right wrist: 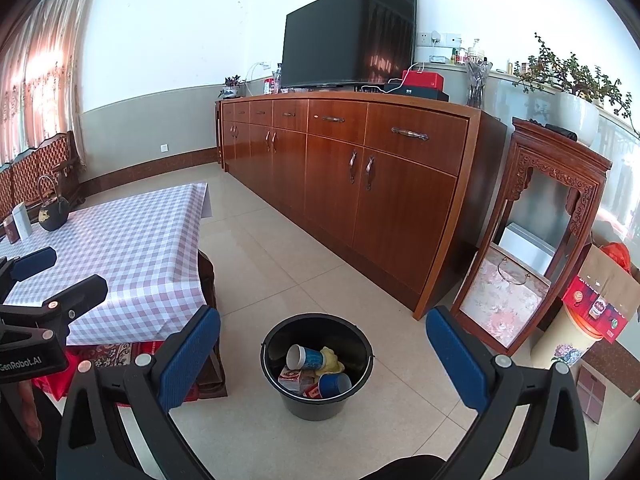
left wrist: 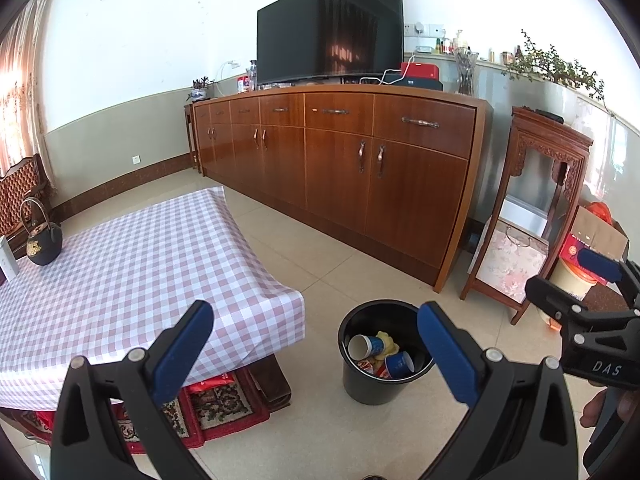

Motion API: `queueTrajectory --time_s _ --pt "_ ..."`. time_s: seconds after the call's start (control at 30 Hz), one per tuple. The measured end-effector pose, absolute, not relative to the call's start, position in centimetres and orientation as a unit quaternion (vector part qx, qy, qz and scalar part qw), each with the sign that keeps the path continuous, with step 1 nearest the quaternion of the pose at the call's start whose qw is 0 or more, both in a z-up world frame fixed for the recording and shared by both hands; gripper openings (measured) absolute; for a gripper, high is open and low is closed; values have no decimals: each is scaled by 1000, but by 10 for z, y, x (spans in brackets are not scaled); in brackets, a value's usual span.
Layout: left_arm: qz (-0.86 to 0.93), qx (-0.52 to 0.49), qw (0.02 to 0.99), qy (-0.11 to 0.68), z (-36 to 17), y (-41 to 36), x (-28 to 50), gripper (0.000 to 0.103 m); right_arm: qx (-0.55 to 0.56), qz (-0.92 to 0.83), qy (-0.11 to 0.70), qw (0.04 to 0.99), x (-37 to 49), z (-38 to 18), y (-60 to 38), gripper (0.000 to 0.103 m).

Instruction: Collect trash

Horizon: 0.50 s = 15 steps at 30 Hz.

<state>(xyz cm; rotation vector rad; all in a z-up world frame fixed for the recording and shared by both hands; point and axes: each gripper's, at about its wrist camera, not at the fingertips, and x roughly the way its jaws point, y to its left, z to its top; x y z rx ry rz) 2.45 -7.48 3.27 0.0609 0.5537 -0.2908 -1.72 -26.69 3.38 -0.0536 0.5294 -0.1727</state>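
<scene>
A black bucket [left wrist: 360,384] [right wrist: 316,404] stands on the tiled floor beside the low table. Inside it lie two blue paper cups [left wrist: 370,346] [right wrist: 306,357], a yellow crumpled piece [right wrist: 332,360] and a red-and-white wrapper [right wrist: 294,380]. My left gripper [left wrist: 316,320] is open and empty, held above the floor between the table corner and the bucket. Above and just in front of the bucket, my right gripper [right wrist: 324,328] is open too, with nothing in it. Each gripper shows at the edge of the other's view: the right gripper [left wrist: 568,276], the left gripper [right wrist: 68,268].
The low table [left wrist: 120,256] [right wrist: 132,248] wears a checked cloth and carries a black teapot [left wrist: 42,240] [right wrist: 52,210]. A long wooden cabinet [left wrist: 360,168] with a television [left wrist: 332,28] runs along the wall. A carved stand [right wrist: 548,216], boxes [right wrist: 604,300] and a jar [right wrist: 572,340] crowd the right.
</scene>
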Motion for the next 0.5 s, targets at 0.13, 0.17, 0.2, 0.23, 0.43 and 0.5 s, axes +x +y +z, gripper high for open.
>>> queueTrajectory --time_s 0.13,0.17,0.2,0.23,0.43,0.5 --pt "-143 29 951 274 32 -74 25 102 -28 -84 261 961 -18 33 -266 103" --pt "-143 29 951 274 32 -74 25 102 -27 -83 261 961 -18 33 -266 103" --pt "-143 29 951 274 32 -74 25 102 -27 -84 261 961 -18 33 -266 103" --pt "-143 30 951 274 32 -74 25 102 -28 -84 261 961 -18 33 -266 103" --pt "-144 29 950 275 31 -74 24 102 -27 -84 261 961 -18 33 -266 103" --pt "-144 28 950 274 31 -73 24 102 -27 -84 261 961 -18 34 -267 103"
